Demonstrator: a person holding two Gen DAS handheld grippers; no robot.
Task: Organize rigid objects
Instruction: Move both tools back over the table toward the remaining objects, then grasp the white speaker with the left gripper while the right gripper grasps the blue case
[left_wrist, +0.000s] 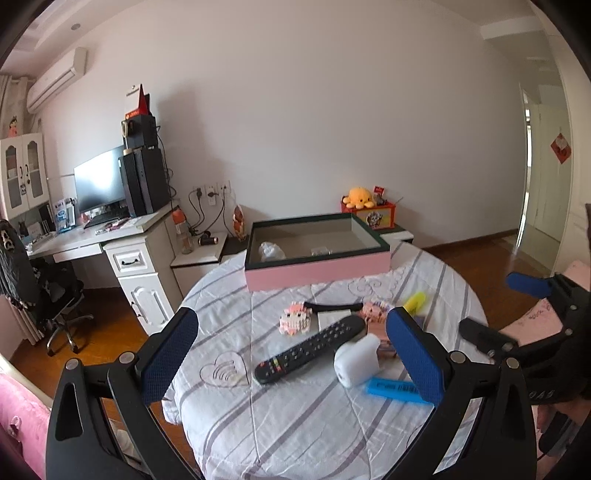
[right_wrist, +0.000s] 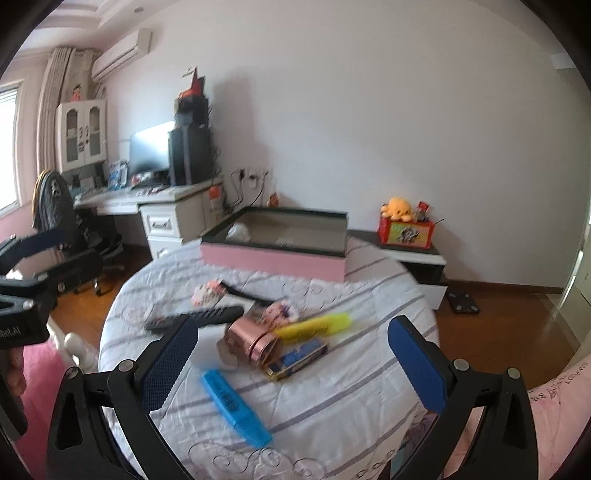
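A pink-sided open box (left_wrist: 317, 267) (right_wrist: 273, 256) stands at the far side of a round table under a striped cloth (left_wrist: 295, 424) (right_wrist: 332, 406). Loose on the cloth lie a black remote (left_wrist: 308, 349) (right_wrist: 195, 316), a white block (left_wrist: 356, 360), a blue bar (left_wrist: 393, 389) (right_wrist: 236, 404), a yellow highlighter (left_wrist: 414, 299) (right_wrist: 314, 325), a rose-gold case (right_wrist: 251, 341), a blue and gold packet (right_wrist: 299, 356) and a pink brick figure (left_wrist: 295, 319) (right_wrist: 207, 290). My left gripper (left_wrist: 291, 354) is open above the remote. My right gripper (right_wrist: 291, 365) is open above the case and packet.
A white desk (left_wrist: 110, 240) with a monitor (left_wrist: 99, 184) and a black office chair (left_wrist: 55, 295) stand to the left. A low cabinet behind the table carries a red tin (right_wrist: 406, 232) and a yellow plush (right_wrist: 397, 208). Wooden floor surrounds the table.
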